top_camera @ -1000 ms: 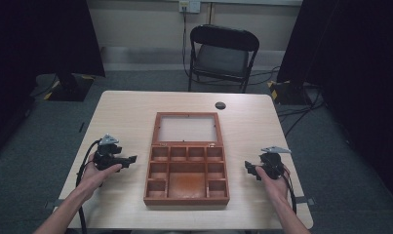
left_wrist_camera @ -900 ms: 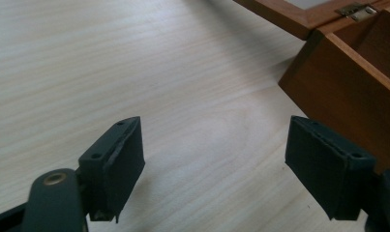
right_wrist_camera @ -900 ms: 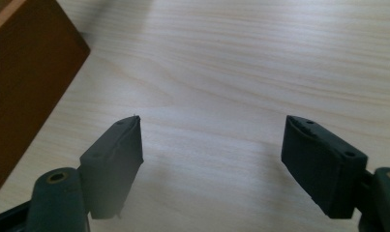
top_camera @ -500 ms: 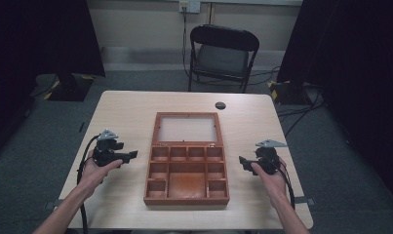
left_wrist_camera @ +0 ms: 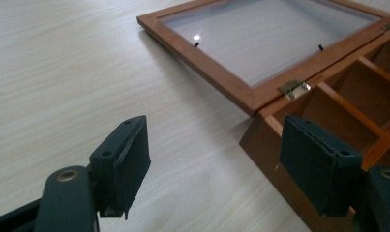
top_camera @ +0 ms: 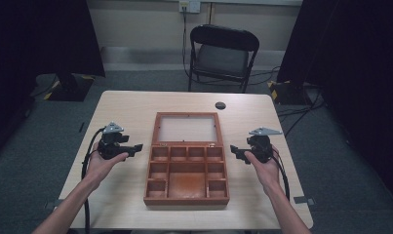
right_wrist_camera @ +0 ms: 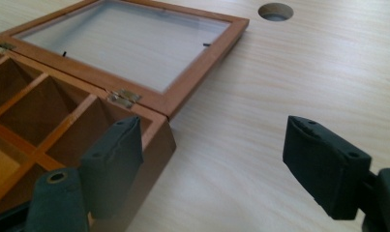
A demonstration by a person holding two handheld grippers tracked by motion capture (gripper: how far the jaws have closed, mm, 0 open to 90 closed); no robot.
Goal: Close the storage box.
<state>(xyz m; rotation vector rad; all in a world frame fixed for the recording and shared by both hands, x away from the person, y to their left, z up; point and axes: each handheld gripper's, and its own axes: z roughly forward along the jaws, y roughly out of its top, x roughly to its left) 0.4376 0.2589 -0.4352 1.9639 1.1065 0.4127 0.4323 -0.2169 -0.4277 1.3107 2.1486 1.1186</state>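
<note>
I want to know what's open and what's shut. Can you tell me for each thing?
Wooden box: open, compartments empty.
Glass lid: folded back flat on the table.
Left gripper: open, holding nothing.
Right gripper: open, holding nothing.
Chair: unfolded, empty.

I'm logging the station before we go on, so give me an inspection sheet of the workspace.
Surface: pale wood-grain table, with a round cable hole near its far edge.
Job's things: wooden compartment box at the middle, its glass-paned lid folded flat open on the far side; the compartments look empty.
Clutter: nothing seen.
Grippers: left hand-held gripper beside the box's left wall, jaws apart and holding nothing, having just been closing; right hand-held gripper beside its right wall, open and empty.
Cables: one black cable trails from the left gripper, another from the right.
Surroundings: black chair beyond the table, grey floor, dark curtains at both sides.
</note>
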